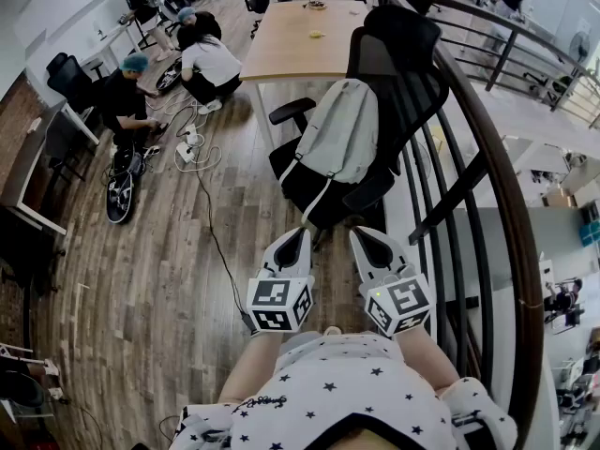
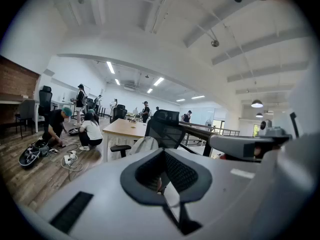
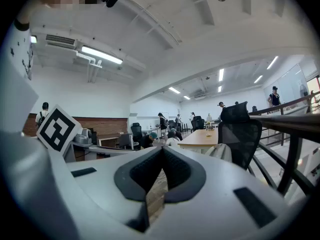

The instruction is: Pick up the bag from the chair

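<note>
Holds the left claw (image 1: pixel 301 232) shut down to the tips, pads together, nothing pinched between them. Holds the right claw (image 1: pixel 357 232) just beside it in the same way, closed and empty, with only a thin wedge of wooden floor (image 3: pixel 156 192) seen past its pads. Points both forward and a little downward toward a black office chair (image 1: pixel 403 54), near it but touching nothing. On that chair, leaning upright against the backrest: the bag (image 1: pixel 342 129), a pale grey backpack with dark trim, untouched and apart from both claws. Just to the right of the chair, a dark curved railing (image 1: pixel 487 167) sweeping along the edge of the floor. Behind the chair, a long light wooden desk (image 1: pixel 300 36) with a few small things on top, too small to tell. Further left, low on the floor beside the desk, three people (image 1: pixel 211 64) crouching or sitting among white cables (image 1: pixel 192 148). More chairs and standing figures at the far end of the room, too small to tell apart.
</note>
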The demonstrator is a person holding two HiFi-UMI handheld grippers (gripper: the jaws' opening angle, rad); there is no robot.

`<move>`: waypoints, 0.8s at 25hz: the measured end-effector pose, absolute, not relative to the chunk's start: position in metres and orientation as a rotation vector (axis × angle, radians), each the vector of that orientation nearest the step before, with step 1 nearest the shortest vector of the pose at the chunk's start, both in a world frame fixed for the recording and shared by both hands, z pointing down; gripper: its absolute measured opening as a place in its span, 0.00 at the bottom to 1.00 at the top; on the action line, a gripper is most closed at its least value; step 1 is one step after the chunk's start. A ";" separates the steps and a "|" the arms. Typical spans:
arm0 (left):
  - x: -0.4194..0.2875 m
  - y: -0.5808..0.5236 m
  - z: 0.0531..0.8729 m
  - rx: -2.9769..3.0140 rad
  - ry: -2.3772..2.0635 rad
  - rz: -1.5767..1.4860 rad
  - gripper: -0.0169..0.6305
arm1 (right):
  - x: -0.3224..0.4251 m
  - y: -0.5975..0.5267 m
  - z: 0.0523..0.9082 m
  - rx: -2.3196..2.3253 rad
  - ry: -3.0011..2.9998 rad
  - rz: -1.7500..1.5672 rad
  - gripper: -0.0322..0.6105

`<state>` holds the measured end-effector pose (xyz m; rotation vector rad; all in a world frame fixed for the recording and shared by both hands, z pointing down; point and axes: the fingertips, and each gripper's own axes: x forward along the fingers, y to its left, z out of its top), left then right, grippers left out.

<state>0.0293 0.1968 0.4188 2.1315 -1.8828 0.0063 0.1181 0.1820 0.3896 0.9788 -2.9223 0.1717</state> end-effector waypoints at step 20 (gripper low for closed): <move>0.023 0.197 0.435 2.021 -1.936 -0.023 0.05 | 0.128 0.164 0.410 0.919 -2.920 0.346 0.04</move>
